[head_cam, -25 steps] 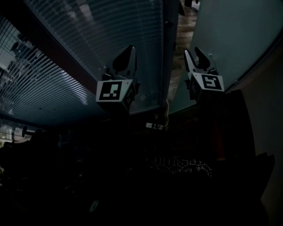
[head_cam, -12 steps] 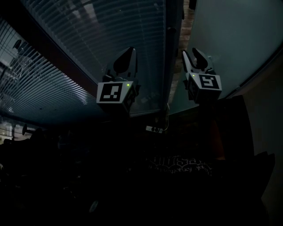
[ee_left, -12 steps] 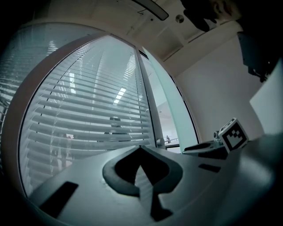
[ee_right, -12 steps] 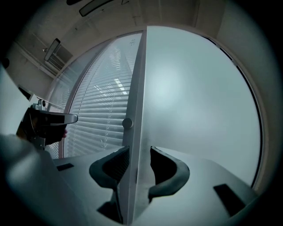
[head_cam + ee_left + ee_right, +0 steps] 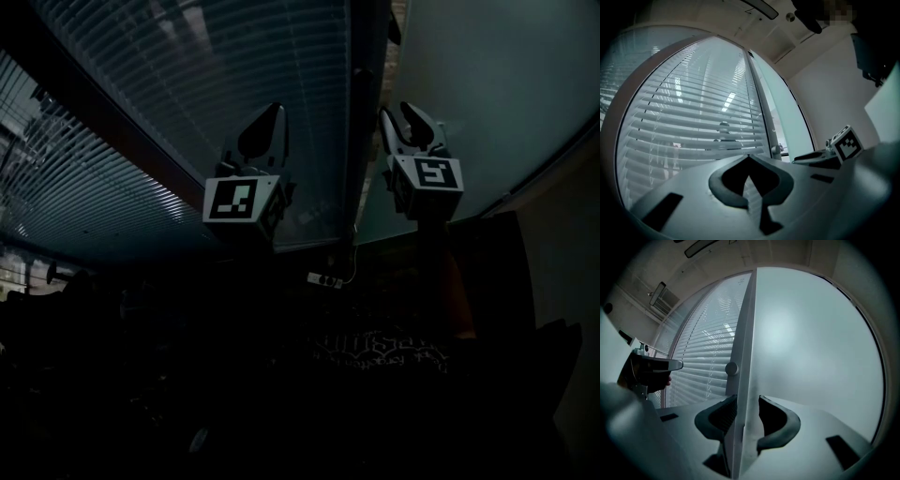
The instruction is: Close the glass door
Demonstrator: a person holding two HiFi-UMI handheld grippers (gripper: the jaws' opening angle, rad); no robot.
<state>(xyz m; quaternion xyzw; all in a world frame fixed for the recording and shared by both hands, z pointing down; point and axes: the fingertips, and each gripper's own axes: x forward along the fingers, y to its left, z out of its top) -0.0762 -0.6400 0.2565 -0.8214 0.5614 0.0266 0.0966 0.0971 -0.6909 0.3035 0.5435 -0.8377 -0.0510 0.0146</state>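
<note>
The room is dim. The glass door [image 5: 487,84], a frosted pane, stands at the right, nearly edge-on to the person. A glass wall backed by slatted blinds [image 5: 234,66] fills the left. Between the two runs a dark upright post [image 5: 361,122], and a narrow gap beside it shows a strip of wooden floor [image 5: 397,19] beyond.

The right gripper [image 5: 396,112] is up against the door's free edge. In the right gripper view its jaws [image 5: 747,399] sit partway apart and grip the pale edge of the pane [image 5: 743,357]. One jaw is on the blinds side and the other on the frosted face [image 5: 811,348]. A small round knob [image 5: 731,368] sticks out of the frame just above the jaws.

The left gripper [image 5: 272,112] hangs beside it, well apart from the door and in front of the blinds. In its own view the jaws [image 5: 749,157] are brought together, their tips meeting, and nothing is held. Only the slats [image 5: 693,117] show through the hollow behind the tips. The right gripper's marker cube [image 5: 846,143] shows off to the side.

Low down, at the foot of the post, a white power strip [image 5: 326,278] lies on the floor. A thin cable [image 5: 353,253] runs up from it.
</note>
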